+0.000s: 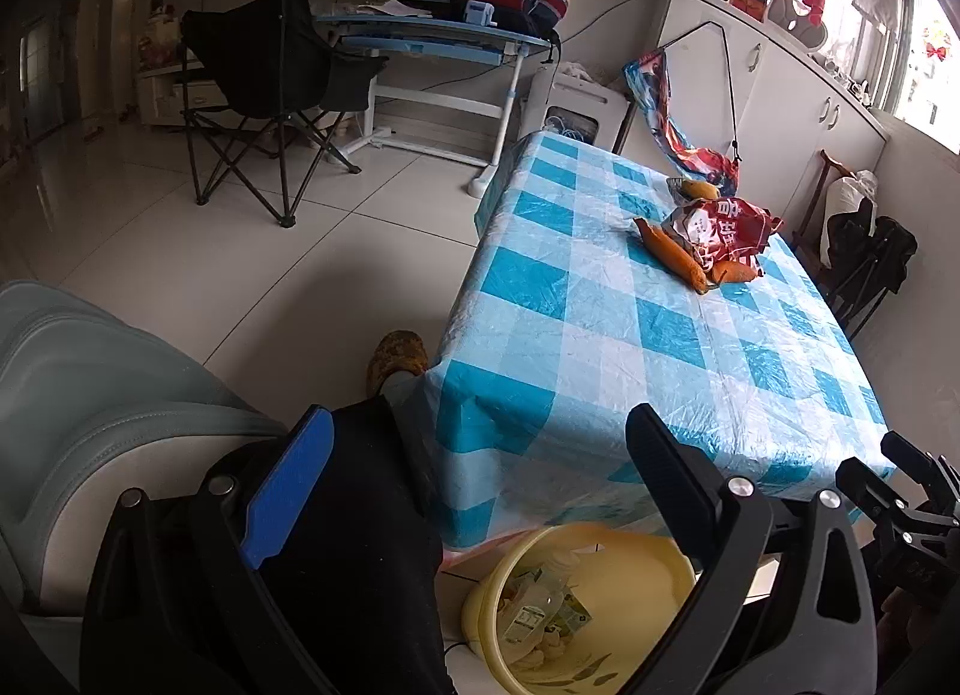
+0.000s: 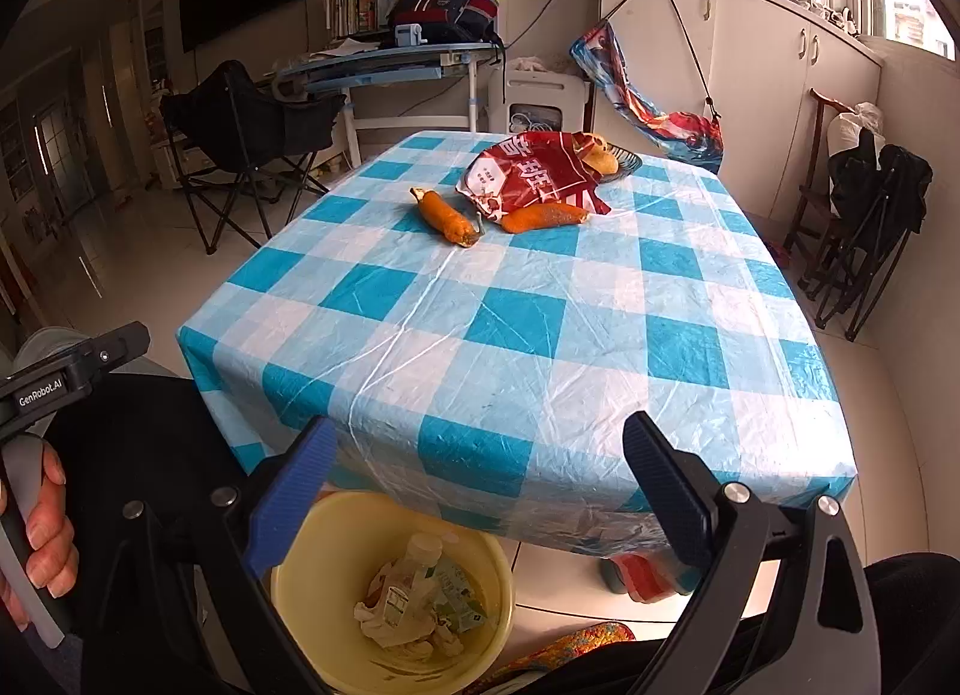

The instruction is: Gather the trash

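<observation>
A crumpled red snack bag (image 2: 531,173) (image 1: 723,230) lies at the far end of a blue-and-white checked table (image 2: 510,329) (image 1: 630,347), with two orange peel pieces (image 2: 444,217) (image 2: 543,217) in front of it. A yellow bin (image 2: 336,539) (image 1: 630,575) holding crumpled wrappers and a bottle stands on the floor at the table's near edge. My right gripper (image 2: 480,491) is open above the bin, with nothing between its fingers. My left gripper (image 1: 480,485) is also open and empty, held over the bin and a person's dark trouser leg. The left gripper's body (image 2: 66,371) shows in a hand at left.
A small dish (image 2: 624,161) with yellow fruit sits behind the bag. A black folding chair (image 1: 264,83) and a blue desk (image 1: 432,29) stand across the tiled floor. White cabinets (image 2: 750,53) line the right wall, with a dark chair (image 2: 864,203). A grey sofa arm (image 1: 90,395) is at left.
</observation>
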Demonstrator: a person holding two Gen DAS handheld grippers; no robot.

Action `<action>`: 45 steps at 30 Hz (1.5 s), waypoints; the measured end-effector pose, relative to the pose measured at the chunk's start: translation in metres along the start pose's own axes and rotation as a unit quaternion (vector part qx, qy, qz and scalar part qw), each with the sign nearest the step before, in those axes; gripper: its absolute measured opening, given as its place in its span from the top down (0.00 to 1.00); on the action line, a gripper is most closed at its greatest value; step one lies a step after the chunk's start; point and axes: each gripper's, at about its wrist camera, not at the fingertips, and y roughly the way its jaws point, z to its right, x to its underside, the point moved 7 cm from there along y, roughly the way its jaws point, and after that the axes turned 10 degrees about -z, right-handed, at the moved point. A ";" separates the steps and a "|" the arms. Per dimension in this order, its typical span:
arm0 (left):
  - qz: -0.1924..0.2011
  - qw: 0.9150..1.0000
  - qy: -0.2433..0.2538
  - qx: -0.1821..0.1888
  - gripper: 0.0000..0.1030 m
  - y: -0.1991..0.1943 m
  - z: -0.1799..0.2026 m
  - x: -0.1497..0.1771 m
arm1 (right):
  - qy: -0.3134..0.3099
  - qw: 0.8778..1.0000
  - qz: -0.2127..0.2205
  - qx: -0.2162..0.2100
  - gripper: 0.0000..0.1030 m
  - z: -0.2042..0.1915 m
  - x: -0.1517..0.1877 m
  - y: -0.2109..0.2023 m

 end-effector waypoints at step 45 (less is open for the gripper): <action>0.003 1.000 0.011 -0.016 0.07 0.001 0.002 0.002 | -0.003 1.000 0.011 0.010 0.11 0.000 0.000 -0.004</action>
